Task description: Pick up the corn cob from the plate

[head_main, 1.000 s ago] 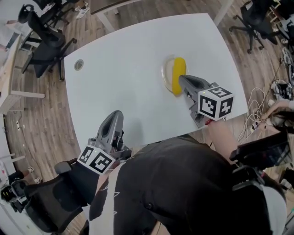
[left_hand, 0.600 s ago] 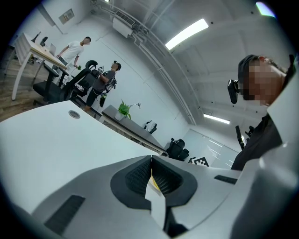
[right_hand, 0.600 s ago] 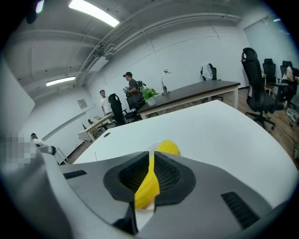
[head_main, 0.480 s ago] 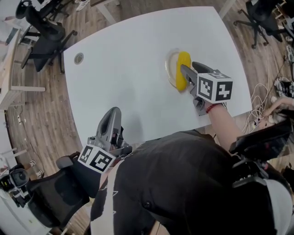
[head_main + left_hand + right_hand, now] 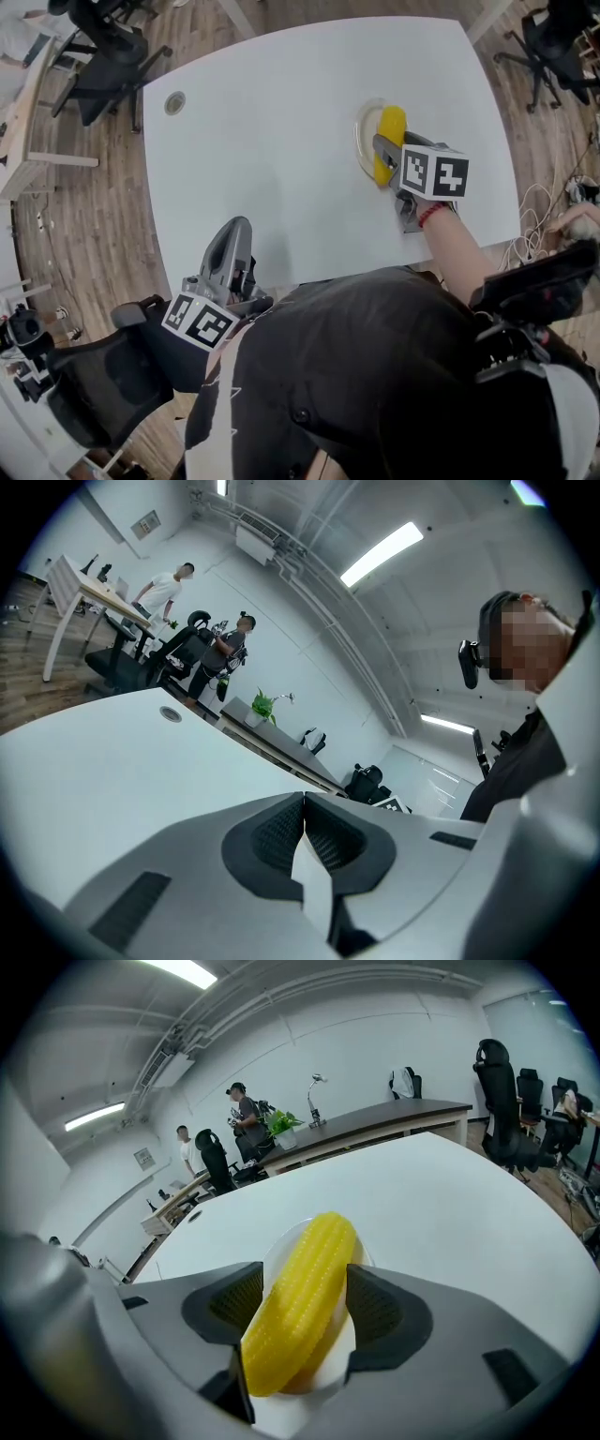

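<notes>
A yellow corn cob lies on a small clear plate at the right of the white table. My right gripper slants down over the plate's near end. In the right gripper view the corn cob runs lengthwise between the two dark pads, and the plate shows under it. The jaws are opening, and the pads flank the cob without squeezing it. My left gripper hovers at the table's near edge, far from the plate. Its pads meet with nothing between them, as the left gripper view shows.
The white table has a round cable grommet at its far left corner. Black office chairs stand on the wood floor beyond the left side, and another chair to the right. People stand by far desks.
My right gripper has moved forward and down onto the plate, and its jaws have gone from shut to spread around the corn cob. The left gripper has stayed put.
</notes>
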A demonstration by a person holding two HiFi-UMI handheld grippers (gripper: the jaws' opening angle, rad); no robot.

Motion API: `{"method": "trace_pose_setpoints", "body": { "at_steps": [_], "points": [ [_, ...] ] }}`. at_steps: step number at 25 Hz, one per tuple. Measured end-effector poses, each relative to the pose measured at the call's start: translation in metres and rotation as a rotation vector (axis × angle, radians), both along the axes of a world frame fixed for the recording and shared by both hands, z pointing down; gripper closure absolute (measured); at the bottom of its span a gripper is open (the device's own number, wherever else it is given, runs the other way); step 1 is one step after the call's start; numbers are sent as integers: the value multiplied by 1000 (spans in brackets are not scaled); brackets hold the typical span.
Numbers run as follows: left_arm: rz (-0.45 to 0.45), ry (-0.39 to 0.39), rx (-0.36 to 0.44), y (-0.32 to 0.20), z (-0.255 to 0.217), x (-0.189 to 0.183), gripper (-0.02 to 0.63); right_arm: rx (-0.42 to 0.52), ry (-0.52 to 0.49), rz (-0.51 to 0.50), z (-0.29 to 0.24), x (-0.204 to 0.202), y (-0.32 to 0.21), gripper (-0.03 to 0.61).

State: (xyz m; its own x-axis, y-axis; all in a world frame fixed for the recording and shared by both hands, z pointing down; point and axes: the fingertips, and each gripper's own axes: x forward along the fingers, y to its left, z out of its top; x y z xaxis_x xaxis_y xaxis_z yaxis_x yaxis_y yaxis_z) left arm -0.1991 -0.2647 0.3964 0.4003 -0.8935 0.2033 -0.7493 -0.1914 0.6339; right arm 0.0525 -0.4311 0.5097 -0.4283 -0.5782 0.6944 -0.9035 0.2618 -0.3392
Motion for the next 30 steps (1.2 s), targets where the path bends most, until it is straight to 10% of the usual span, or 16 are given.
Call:
{"method": "trace_pose_setpoints", "body": {
  "at_steps": [30],
  "points": [
    [8,36,-15,4,12,0,598,-59,121,-213,17,-14,-15,262]
  ]
}}
